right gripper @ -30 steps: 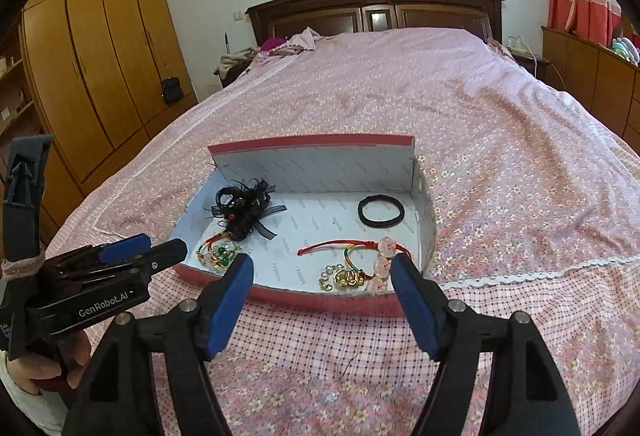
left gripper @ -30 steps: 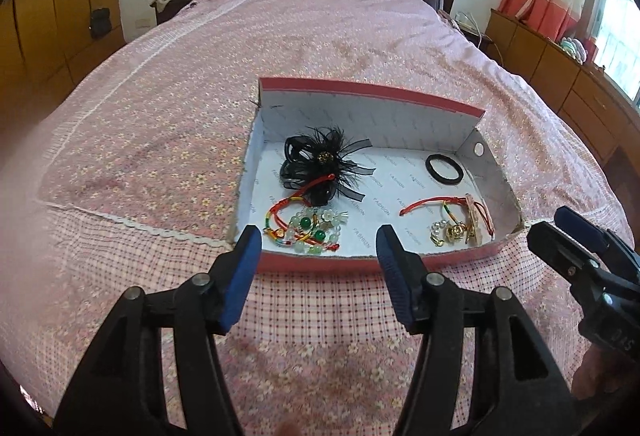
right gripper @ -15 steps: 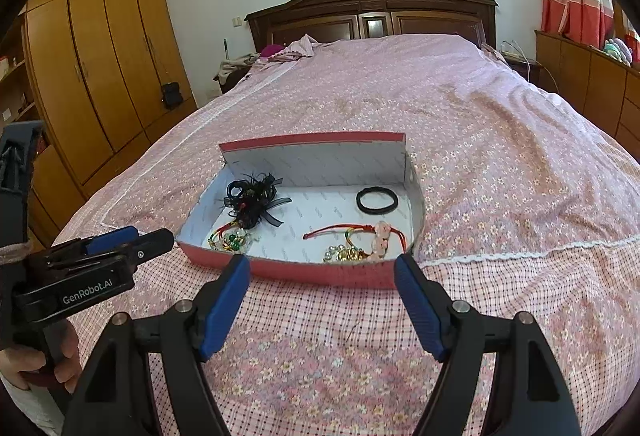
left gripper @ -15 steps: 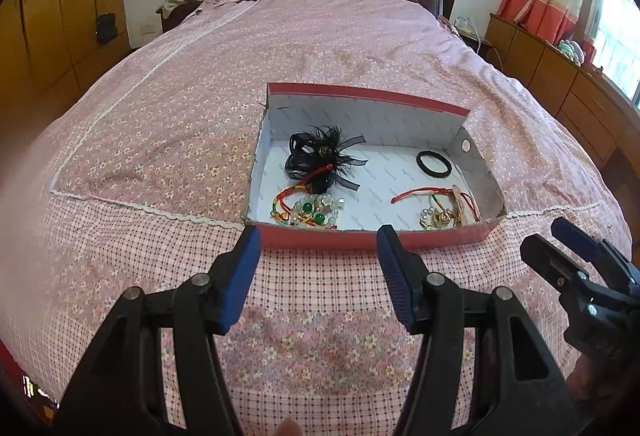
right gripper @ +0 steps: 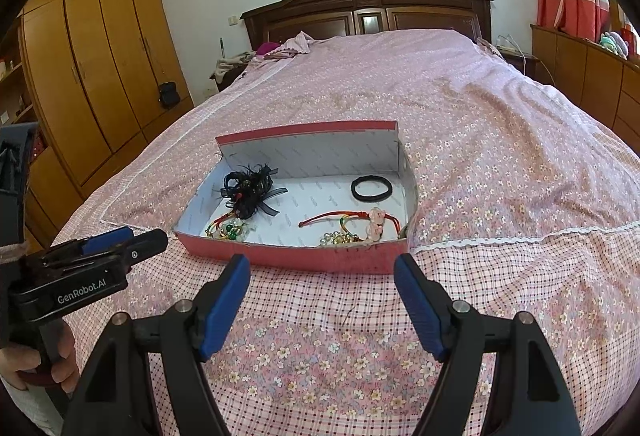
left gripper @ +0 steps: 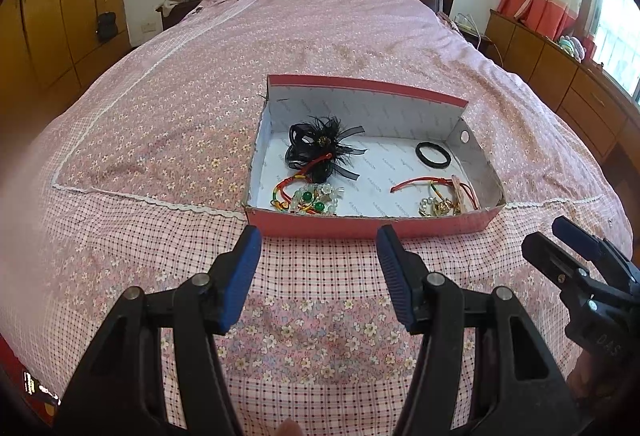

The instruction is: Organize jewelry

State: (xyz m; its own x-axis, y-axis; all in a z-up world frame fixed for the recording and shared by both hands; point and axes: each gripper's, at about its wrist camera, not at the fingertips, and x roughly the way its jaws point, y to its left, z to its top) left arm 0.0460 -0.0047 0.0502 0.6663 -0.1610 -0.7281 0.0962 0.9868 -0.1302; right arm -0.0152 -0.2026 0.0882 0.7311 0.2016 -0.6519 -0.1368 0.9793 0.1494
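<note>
Pink floral bedding covered the bed (left gripper: 320, 48), and on it, just beyond both pairs of tongs, sat a shallow red box (left gripper: 372, 226) with the jewelry inside. The left tongs (left gripper: 318, 268) and the right tongs (right gripper: 322, 294) both stood open and empty, short of the box's near wall.

The pieces looked light and limp. The black feathered hair ornament (left gripper: 320, 152) would crush easily, so I would judge its dense centre the safest hold. The black hair tie (right gripper: 371, 188) lay alone and flat (probably an easy pinch across its band). The red cord bracelet (right gripper: 340, 217) ran into a pink charm and gold beads, likely to drag together.

Part of the green bead bracelet (left gripper: 310, 198) hid behind the near wall, and how the strands at either front corner were tangled could not be made out.
</note>
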